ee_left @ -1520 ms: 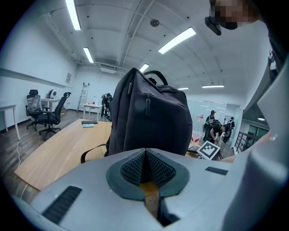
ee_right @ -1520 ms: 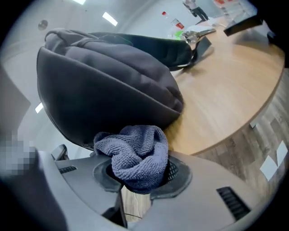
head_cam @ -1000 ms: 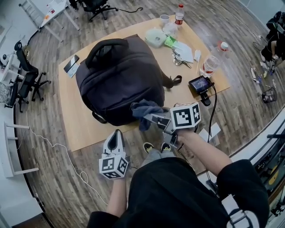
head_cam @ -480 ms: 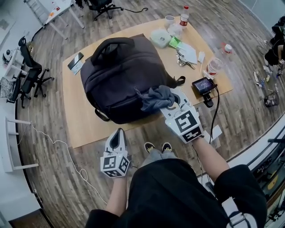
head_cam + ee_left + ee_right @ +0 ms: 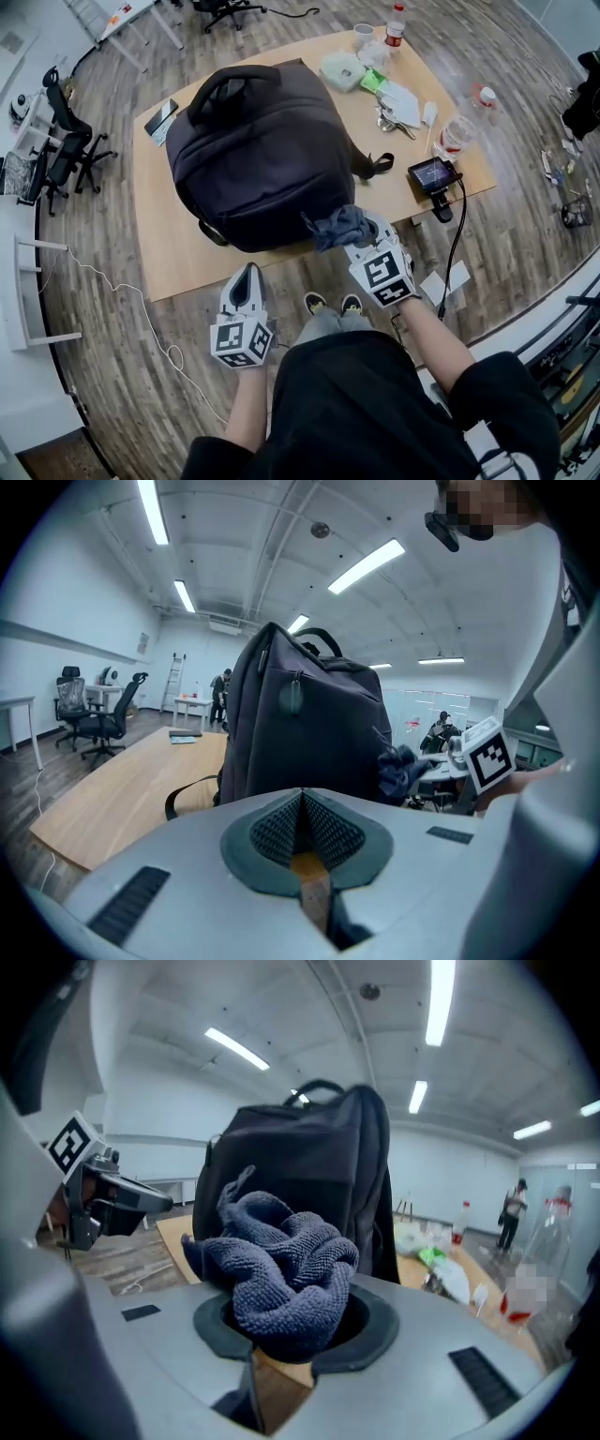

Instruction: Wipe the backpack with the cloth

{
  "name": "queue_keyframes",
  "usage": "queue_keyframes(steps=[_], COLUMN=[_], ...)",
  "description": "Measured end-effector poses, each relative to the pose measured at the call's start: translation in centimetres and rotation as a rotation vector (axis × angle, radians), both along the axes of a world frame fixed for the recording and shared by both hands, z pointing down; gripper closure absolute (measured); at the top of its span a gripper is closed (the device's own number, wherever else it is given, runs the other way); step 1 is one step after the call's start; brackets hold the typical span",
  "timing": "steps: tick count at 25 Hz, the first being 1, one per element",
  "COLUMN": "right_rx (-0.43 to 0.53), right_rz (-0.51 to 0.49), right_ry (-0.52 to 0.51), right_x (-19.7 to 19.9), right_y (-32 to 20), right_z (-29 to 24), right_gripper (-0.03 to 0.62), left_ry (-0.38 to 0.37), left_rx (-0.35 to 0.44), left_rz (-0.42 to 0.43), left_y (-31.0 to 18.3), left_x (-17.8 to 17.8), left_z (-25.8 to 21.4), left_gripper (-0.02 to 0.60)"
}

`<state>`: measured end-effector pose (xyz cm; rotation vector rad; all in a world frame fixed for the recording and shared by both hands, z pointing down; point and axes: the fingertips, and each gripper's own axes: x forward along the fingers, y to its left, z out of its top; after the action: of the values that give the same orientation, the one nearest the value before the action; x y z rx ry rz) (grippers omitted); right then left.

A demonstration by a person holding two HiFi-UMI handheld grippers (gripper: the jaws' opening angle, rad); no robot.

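Head view: the dark backpack [image 5: 253, 155] is stood in the middle of the table [image 5: 173, 258]. The grey-blue cloth [image 5: 339, 225] is bunched in the right claw [image 5: 356, 234], which is clenched on it. The cloth is pressed to the low near-right corner of the backpack, just at the table's near edge. The wiping is judged to be under way. No dirt or wet trace is shown, so how much of the fabric is already cleaned cannot be told. The top, the carry handle [image 5: 230, 84] and the sides toward the far and left edges are taken as yet to be covered. The left claw [image 5: 246, 281] is held shut and empty off the table's near edge, apart from the backpack. The bag is therefore not steadied and may be pushed by firm strokes.

Toward the right edge a loose strap [image 5: 370, 169] is trailed from the backpack. A small screen device [image 5: 431, 174] with its cable [image 5: 455, 234] is set by the near-right corner, close to the wiping path. Keys [image 5: 389, 120], papers [image 5: 403, 101] and a bottle [image 5: 397, 23] are gathered at the far-right corner, and a phone [image 5: 161, 122] is laid near the far-left corner.
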<state>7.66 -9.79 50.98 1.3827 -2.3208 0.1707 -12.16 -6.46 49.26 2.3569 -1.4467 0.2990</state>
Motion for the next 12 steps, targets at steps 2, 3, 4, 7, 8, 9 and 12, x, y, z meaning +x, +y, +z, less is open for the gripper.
queue_keyframes(steps=[2,3,4,7,8,9,12], right_rx=[-0.103,-0.135,-0.152,-0.161,-0.181,-0.224,-0.345], right_rz=[0.018,0.021,0.019,0.034,0.040,0.048,0.106], right_ry=[-0.020,-0.017,-0.012,-0.043,-0.047,-0.044,-0.069], right_x=[0.8,1.0,1.1,1.1,1.2,1.2,1.6], right_y=[0.1,-0.1,-0.4,-1.0,-0.9,-0.8,-1.1], right_z=[3.9,5.9,7.4,9.9,10.9,12.3,16.0], right_gripper=[0.474,0.474,0.473,0.473,0.473,0.473,0.473], left_ry=[0.000,0.000,0.001,0.008,0.011,0.013,0.022], left_rx=[0.006,0.006,0.004,0.000,-0.001,-0.002,-0.003], left_rz=[-0.010,-0.013,-0.016,-0.027,-0.030,-0.032,-0.044], left_y=[0.2,0.3,0.4,0.9,1.0,1.0,1.2], left_x=[0.1,0.2,0.3,0.6,0.7,0.9,1.2], left_z=[0.0,0.1,0.2,0.7,0.9,1.0,1.2], left_gripper=[0.565,0.565,0.565,0.565,0.565,0.565,0.565])
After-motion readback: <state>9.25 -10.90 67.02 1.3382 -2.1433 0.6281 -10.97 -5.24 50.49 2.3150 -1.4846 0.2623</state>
